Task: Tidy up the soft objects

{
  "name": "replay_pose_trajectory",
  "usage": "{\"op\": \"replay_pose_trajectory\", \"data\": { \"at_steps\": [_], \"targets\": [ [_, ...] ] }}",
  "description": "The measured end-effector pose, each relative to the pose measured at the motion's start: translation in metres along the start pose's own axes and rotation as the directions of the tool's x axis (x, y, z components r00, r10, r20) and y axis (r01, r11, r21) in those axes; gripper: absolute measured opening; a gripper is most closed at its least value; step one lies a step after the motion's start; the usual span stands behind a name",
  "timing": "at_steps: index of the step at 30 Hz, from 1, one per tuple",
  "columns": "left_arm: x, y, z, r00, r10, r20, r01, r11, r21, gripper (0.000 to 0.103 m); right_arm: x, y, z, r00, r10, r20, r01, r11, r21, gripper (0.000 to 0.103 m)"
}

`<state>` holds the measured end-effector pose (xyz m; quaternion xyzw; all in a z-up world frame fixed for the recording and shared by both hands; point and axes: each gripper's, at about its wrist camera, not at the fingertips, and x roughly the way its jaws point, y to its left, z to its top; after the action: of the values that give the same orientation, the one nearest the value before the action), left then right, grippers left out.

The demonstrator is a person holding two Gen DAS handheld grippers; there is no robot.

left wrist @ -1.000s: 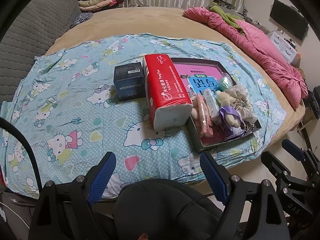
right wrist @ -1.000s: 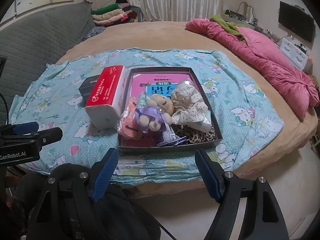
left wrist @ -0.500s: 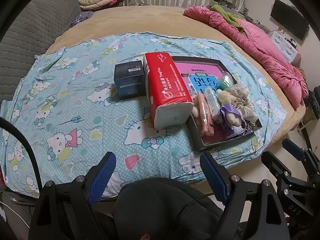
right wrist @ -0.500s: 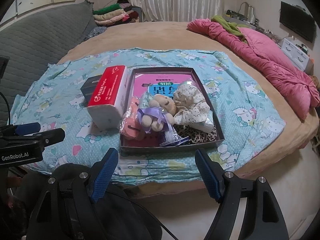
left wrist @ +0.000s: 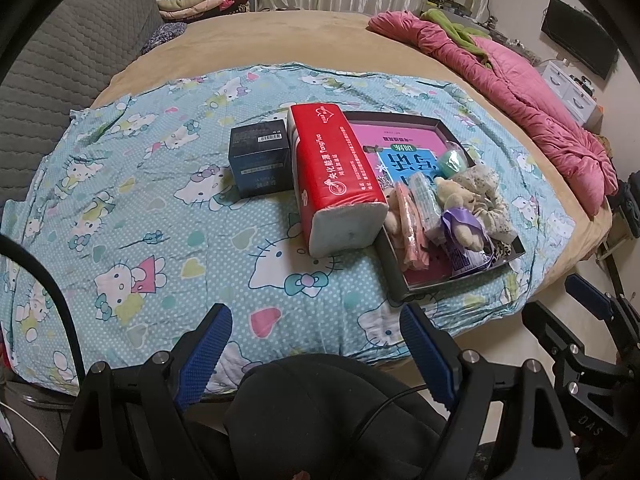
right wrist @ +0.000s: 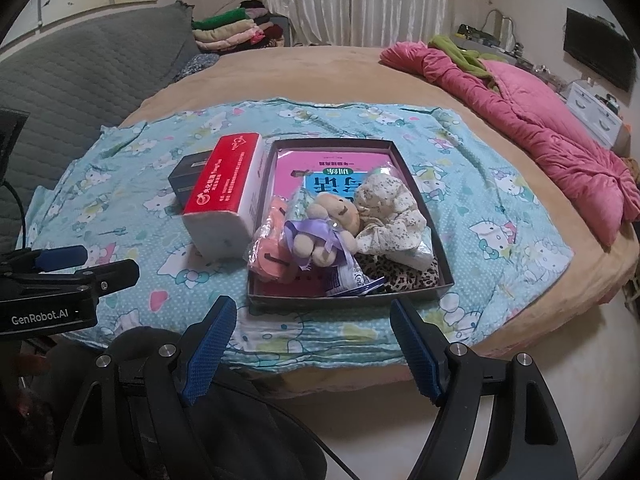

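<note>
With both the left gripper (left wrist: 316, 354) and the right gripper (right wrist: 314, 346) wide apart and empty, it seems best to reach slowly for the beige plush doll (right wrist: 332, 224) inside the dark shallow cardboard tray (right wrist: 438, 248), gripping its body.

1. The tray (right wrist: 416, 196) is lying on the sheet (right wrist: 120, 184), itself spread over the bed (right wrist: 300, 72).
2. The tissue pack (right wrist: 226, 192) is sitting just left of the tray, touching its wall.
3. The small box (left wrist: 260, 160) is sitting left of the tissue pack.
4. The plush doll (right wrist: 332, 220), scrunchie (right wrist: 392, 212) and packets are piling in the tray's near end, atop a booklet (right wrist: 320, 168).
</note>
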<state>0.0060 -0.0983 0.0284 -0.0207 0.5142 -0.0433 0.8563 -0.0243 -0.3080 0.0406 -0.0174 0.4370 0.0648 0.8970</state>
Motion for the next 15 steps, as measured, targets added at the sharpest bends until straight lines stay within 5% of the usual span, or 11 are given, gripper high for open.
{"op": "replay_pose_trajectory", "data": {
  "at_steps": [15],
  "targets": [
    [0.0010, -0.0013, -0.0006, 1.000, 0.013, -0.006, -0.013, 1.000, 0.007, 0.086, -0.0005, -0.0026, -0.0002, 1.000, 0.000, -0.003, 0.000, 1.000, 0.009, 0.080]
  ]
}}
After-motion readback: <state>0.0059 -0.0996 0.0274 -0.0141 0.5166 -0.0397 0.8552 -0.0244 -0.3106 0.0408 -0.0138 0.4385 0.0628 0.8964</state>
